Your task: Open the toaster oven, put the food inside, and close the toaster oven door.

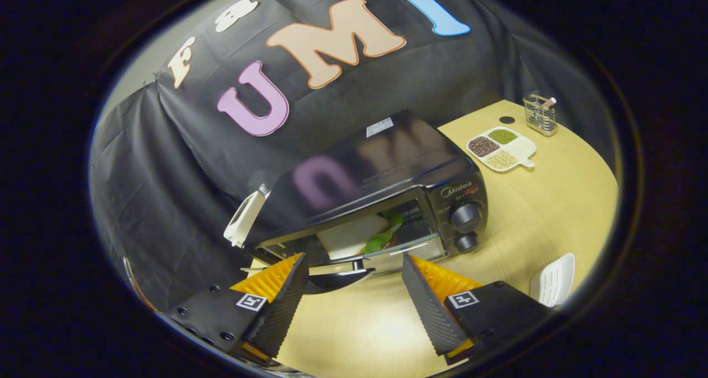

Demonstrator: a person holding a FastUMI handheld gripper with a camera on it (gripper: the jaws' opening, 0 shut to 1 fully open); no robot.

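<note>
in the gripper view we are holding the tongs (354, 289) released, their two fingers spread wide apart and gripping nothing. just ahead of the fingers the toaster oven (381, 201) is sitting on the wooden table (553, 223), tilted in our view. its glass door (365, 239) is looking nearly shut, with the dark handle (337, 275) lying between the fingertips, slightly beyond them. behind the glass we are seeing something pale and something green, which we are taking for the food (381, 237) already inside; we cannot tell exactly what it is. the two knobs (466, 217) are sitting beyond the right finger. further off that way a divided dish of beans (500, 148) and a small wire rack (540, 113) are standing.

we are judging the door as the remaining job. if we are pushing off-centre, a finger could be slipping past the handle, leaving the door ajar or nudging the oven back.
</note>
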